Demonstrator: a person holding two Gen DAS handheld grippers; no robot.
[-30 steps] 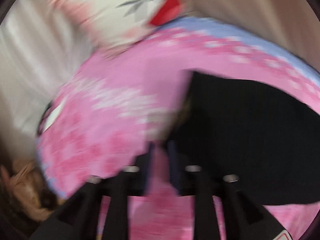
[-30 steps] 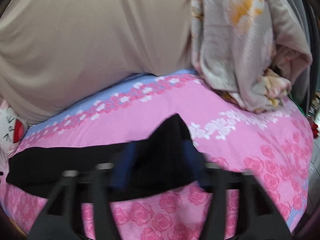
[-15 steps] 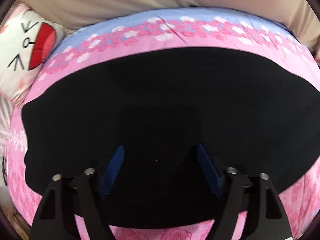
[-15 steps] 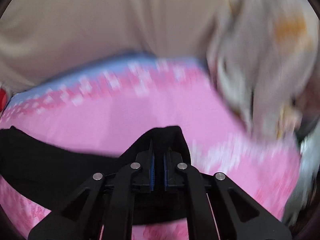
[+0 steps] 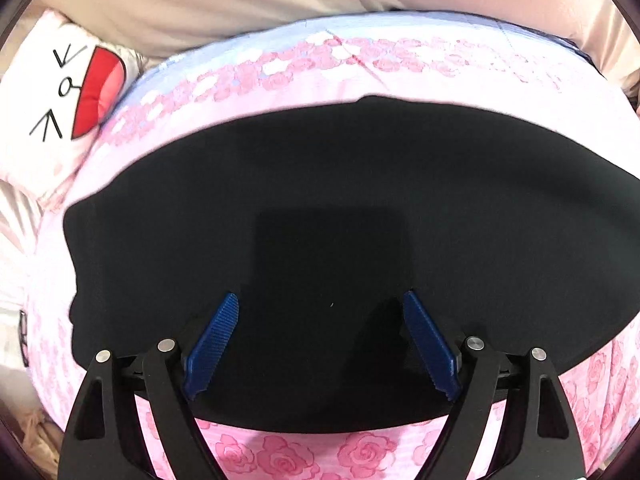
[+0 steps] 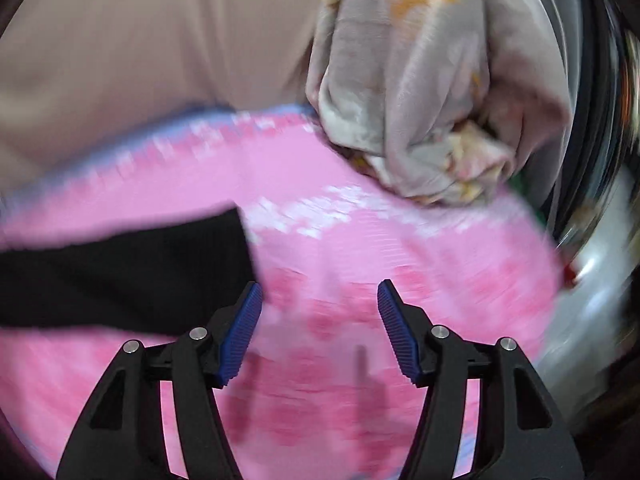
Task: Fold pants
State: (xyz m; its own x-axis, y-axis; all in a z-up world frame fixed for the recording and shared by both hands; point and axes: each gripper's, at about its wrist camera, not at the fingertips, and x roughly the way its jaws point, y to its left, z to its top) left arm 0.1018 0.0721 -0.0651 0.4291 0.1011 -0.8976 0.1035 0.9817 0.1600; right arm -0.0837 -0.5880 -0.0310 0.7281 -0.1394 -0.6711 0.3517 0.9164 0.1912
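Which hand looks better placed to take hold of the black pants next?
Left, probably. The left gripper hangs over the black pants, fingers spread and opening. The right gripper, also opening, is over bare pink bedsheet, beside the pants' end.

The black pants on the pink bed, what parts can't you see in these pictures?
- Left wrist view: the black pants are so dark that no seams, pockets or fold lines show; their right end is cut off by the picture's edge.
- Right wrist view: motion blur smears the pink sheet; the pants run off the left edge.
- Near edge of the pants: partly hidden behind the left tool.
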